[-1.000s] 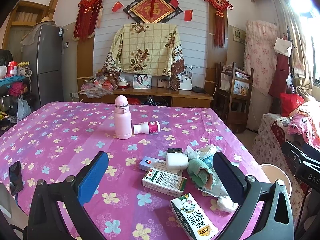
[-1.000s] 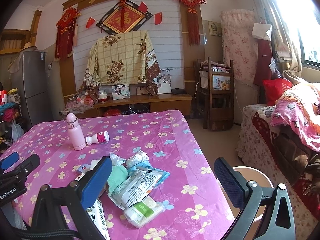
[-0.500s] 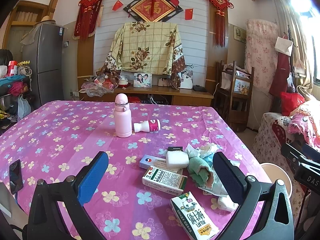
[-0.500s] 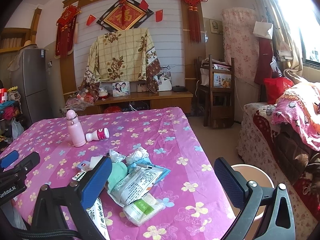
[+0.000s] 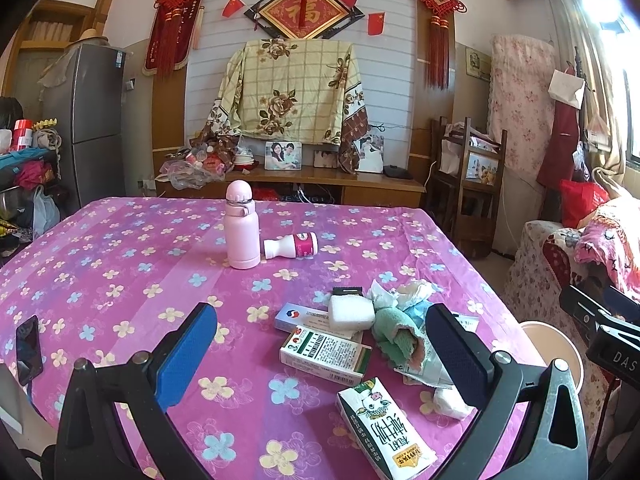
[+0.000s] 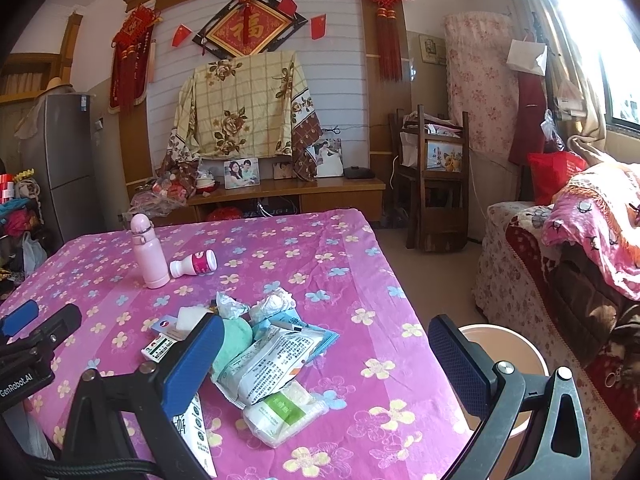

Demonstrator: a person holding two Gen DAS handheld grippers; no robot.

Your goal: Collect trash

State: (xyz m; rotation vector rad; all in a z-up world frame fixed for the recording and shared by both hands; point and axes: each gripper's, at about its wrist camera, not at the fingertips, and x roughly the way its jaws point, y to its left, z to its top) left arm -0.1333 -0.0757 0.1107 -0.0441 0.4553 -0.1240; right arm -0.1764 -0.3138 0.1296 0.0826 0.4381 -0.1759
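A heap of trash lies near the table's right edge: a milk carton [image 5: 382, 426], a green-and-white box [image 5: 325, 354], a white foam block [image 5: 350, 312], a green cloth [image 5: 396, 334], crumpled paper [image 6: 272, 306], a printed plastic wrapper [image 6: 272, 362] and a green-labelled packet [image 6: 286, 410]. A small white bottle with a pink label [image 5: 291, 246] lies on its side. My left gripper [image 5: 320, 358] is open and empty, above the boxes. My right gripper [image 6: 326, 364] is open and empty, above the wrapper.
A pink flask [image 5: 241, 226] stands upright mid-table beside the small bottle. A tan bin [image 6: 502, 354] stands on the floor by the table's right edge. A phone [image 5: 29, 350] lies at the left edge. A covered sofa [image 6: 568, 276] is on the right.
Both views have shifted slightly; the grippers have drifted a little over the trash heap. Both stay open and empty.
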